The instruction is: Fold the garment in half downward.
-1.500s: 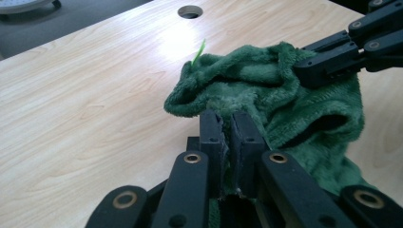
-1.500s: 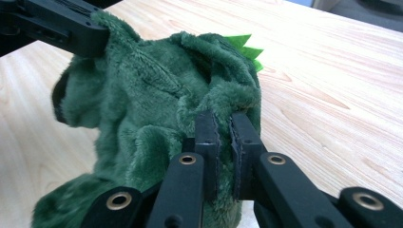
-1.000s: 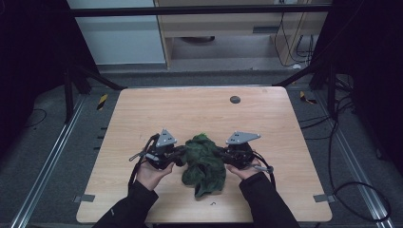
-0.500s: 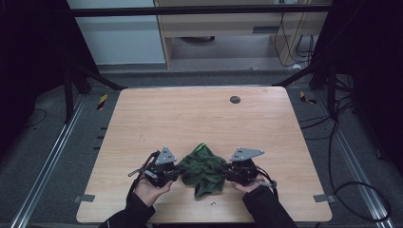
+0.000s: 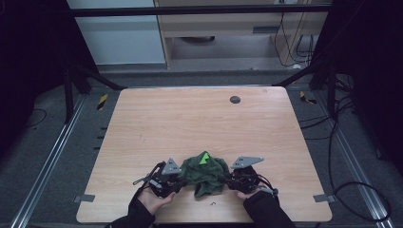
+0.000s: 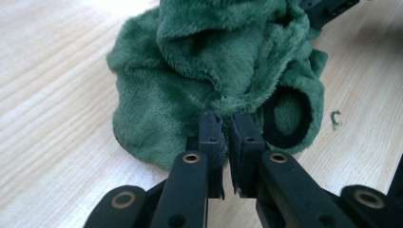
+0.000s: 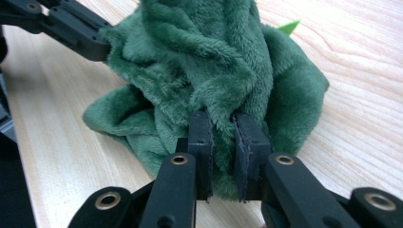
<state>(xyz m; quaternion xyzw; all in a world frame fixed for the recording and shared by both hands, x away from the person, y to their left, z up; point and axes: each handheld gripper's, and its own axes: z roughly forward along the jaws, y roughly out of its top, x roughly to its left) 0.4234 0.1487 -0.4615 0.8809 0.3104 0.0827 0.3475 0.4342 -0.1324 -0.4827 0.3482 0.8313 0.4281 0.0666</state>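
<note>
A crumpled dark green plush garment (image 5: 205, 172) with a bright green tag lies near the front edge of the wooden table (image 5: 199, 118). My left gripper (image 5: 177, 179) is at its left side and my right gripper (image 5: 232, 179) at its right. In the left gripper view the left gripper (image 6: 226, 124) is shut on a fold of the green plush (image 6: 199, 71), next to a black-edged cuff opening (image 6: 287, 118). In the right gripper view the right gripper (image 7: 223, 124) is shut on a bunch of the plush (image 7: 214, 61). The other gripper's black jaw (image 7: 71, 23) shows at the top left there.
A small dark round disc (image 5: 235, 99) sits in the tabletop near the far edge. A tiny green thread scrap (image 6: 335, 119) lies on the wood beside the garment. Cables (image 5: 351, 190) trail on the floor to the right. Dark frame posts stand around the table.
Both hands and grippers have drawn back toward the front edge of the table, dragging the green garment with them. It is more bunched up between them now.
</note>
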